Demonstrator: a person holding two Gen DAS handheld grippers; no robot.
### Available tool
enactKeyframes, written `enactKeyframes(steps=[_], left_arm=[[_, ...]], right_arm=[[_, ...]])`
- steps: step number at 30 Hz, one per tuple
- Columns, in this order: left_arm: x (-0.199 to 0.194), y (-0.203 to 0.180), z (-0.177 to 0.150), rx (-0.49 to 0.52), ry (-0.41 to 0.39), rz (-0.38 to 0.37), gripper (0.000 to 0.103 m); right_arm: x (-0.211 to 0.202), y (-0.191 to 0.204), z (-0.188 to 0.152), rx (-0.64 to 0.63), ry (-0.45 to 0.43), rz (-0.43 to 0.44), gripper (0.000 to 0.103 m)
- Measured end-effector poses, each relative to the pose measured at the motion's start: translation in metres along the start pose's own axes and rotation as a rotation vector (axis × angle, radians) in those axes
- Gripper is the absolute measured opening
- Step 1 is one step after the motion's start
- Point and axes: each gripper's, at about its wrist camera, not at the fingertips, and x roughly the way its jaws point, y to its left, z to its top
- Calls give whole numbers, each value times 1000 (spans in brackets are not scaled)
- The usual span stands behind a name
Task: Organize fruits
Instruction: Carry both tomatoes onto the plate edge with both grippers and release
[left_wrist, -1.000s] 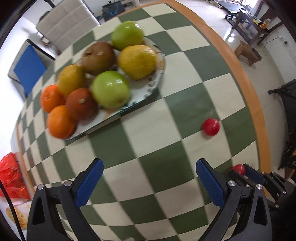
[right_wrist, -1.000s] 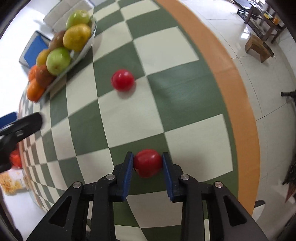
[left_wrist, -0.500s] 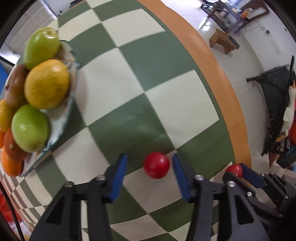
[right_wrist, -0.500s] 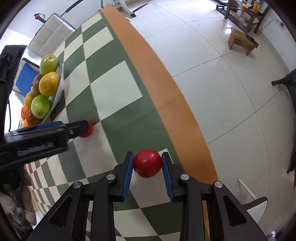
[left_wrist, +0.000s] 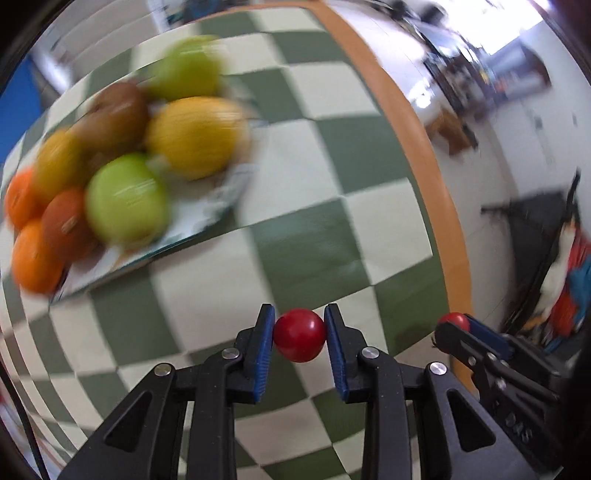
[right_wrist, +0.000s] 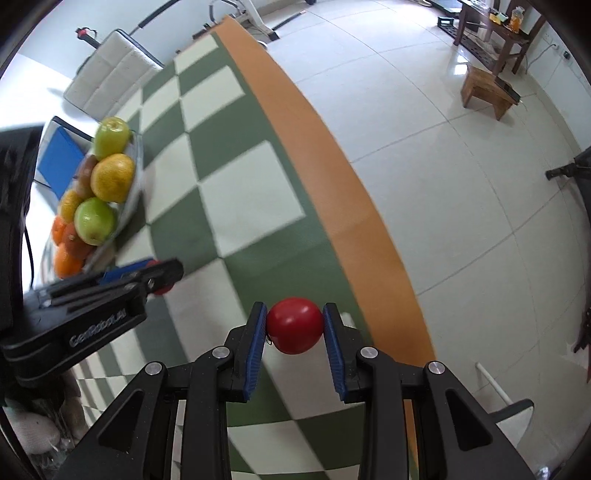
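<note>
My left gripper (left_wrist: 300, 334) is shut on a small red fruit (left_wrist: 300, 335) and holds it above the green and white checked table (left_wrist: 332, 166). My right gripper (right_wrist: 294, 330) is shut on a second small red fruit (right_wrist: 294, 325) near the table's orange edge. A plate (left_wrist: 207, 218) piled with green, yellow, brown and orange fruits (left_wrist: 125, 206) sits at the left of the table, blurred in the left wrist view. The plate also shows in the right wrist view (right_wrist: 135, 173). The left gripper with its fruit shows at the left of the right wrist view (right_wrist: 159, 275).
The table's orange rim (right_wrist: 332, 177) runs diagonally, with tiled floor (right_wrist: 424, 110) beyond it. A white padded chair (right_wrist: 110, 81) and a blue chair (right_wrist: 59, 162) stand behind the table. A wooden stool (right_wrist: 487, 90) stands on the floor at the far right.
My left gripper has closed on the red fruit that lay on the table and has swung back toward the plate. My right gripper kept its hold on its red fruit.
</note>
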Motion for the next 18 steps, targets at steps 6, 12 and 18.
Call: enactKeyframes(steps=[6, 12, 18], left_arm=[[-45, 96, -4, -323, -68, -133, 25], [-53, 167, -11, -610, -119, -250, 25], [-35, 202, -10, -795, -114, -325, 25]], right_arm=[[-6, 35, 19, -14, -12, 151, 34], [15, 80, 45, 19, 31, 342, 34], [32, 125, 62, -20, 32, 373, 34]])
